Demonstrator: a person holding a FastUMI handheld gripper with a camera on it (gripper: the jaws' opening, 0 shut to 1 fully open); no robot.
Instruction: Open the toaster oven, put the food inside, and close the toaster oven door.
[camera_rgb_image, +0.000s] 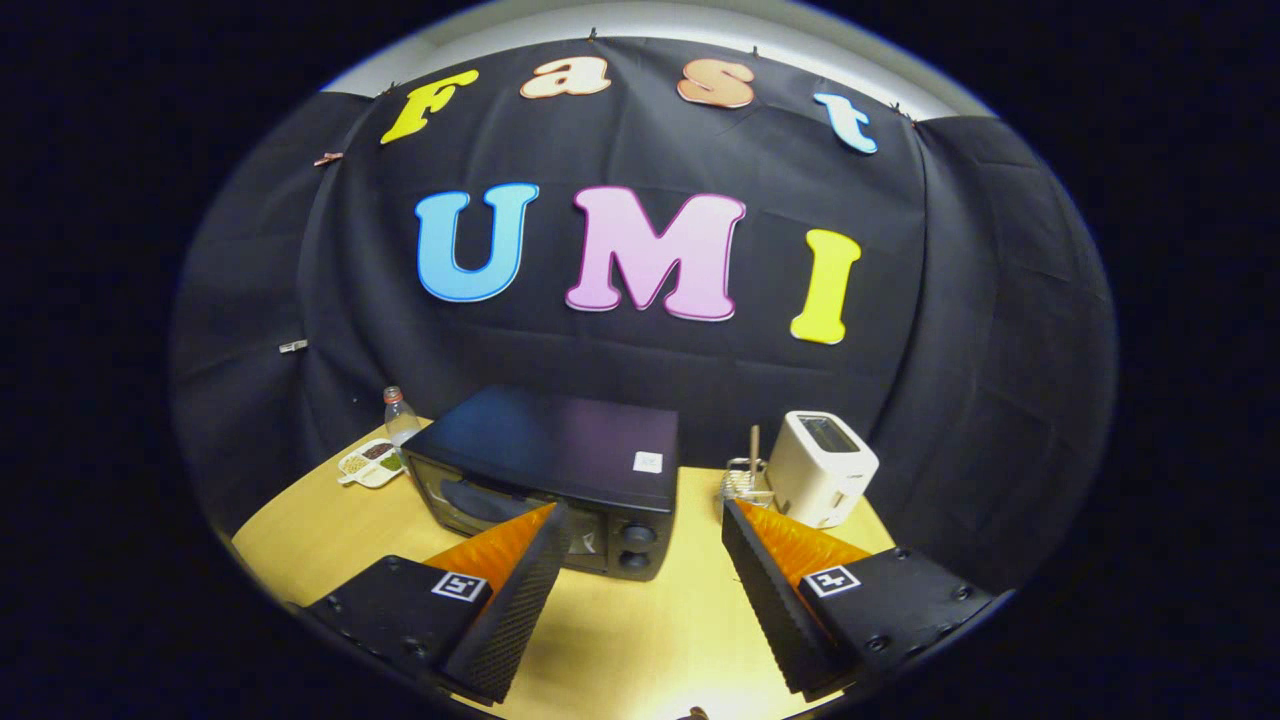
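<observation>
While the gripper (640, 575) hangs above the near part of the tabletop (620, 640), its two fingers are spread wide apart with nothing between them but bare wood-look surface. It's tilted down a bit, looking across the table toward the back wall. The inner faces of the fingers have a ribbed, grippy texture, and each finger sits on a blocky mount with a little square marker tag on top.

So the toaster oven (550, 475) sits just ahead of the fingers, a bit toward the left one, whose tip overlaps the front of the glass door from this angle. It's a boxy dark thing with a smooth, slightly glossy top, a small pale sticker near the right rear corner, and two round knobs (636, 547) stacked on the right side of the front. Door looks closed.

Behind its left side there's a clear plastic bottle (399, 415) and a small white divided dish (371, 463) with bits of food in its compartments. Off to the right, beyond the right finger, stands a white pop-up toaster (820, 468) with rounded corners, and just beside it a small wire rack (742, 484) with a wooden stick standing up from it.

The tabletop is pale yellow, smooth, with a rounded edge.
</observation>
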